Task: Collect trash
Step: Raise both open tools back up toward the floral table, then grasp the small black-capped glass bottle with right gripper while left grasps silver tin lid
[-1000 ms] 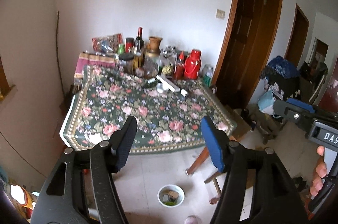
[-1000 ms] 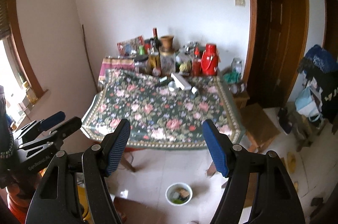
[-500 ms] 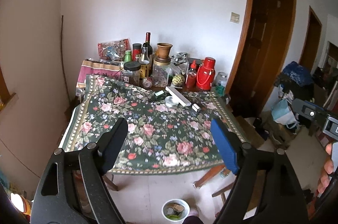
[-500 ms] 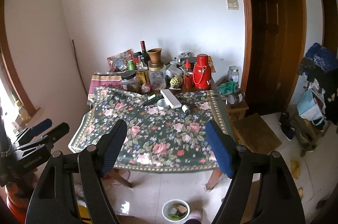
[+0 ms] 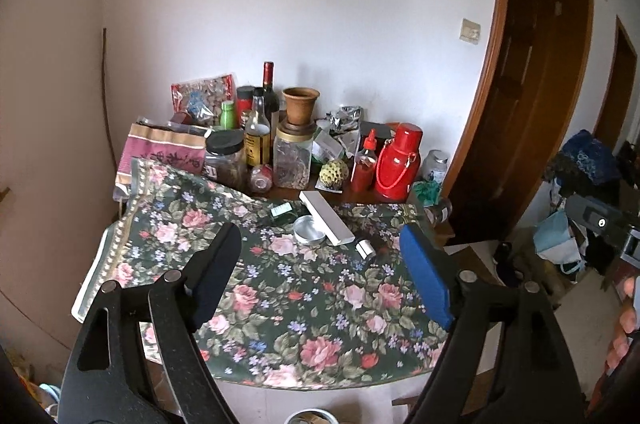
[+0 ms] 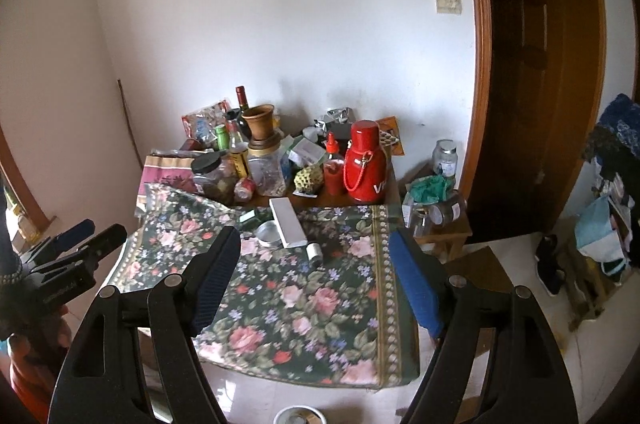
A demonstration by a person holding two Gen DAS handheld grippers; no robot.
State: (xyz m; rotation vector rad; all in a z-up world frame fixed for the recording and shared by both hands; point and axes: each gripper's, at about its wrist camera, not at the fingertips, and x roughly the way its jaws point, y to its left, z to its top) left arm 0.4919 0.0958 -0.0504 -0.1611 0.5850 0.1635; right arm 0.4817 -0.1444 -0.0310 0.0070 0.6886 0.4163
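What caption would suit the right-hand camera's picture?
Open right gripper faces a floral-clothed table crowded with jars, bottles and a red flask.

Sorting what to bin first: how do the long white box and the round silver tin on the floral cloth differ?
The white box is long, flat-sided and matte; the silver tin is round, low and shiny. The box lies at a slant across the cloth, stretching well past the tin, which is far shorter. Both rest on the floral tablecloth, side by side, and look small and light.

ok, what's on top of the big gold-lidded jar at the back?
A brown clay pot stands upright on the gold-lidded jar. Its inside is hidden from both views. The jar holds dark dried stuff, unidentifiable.
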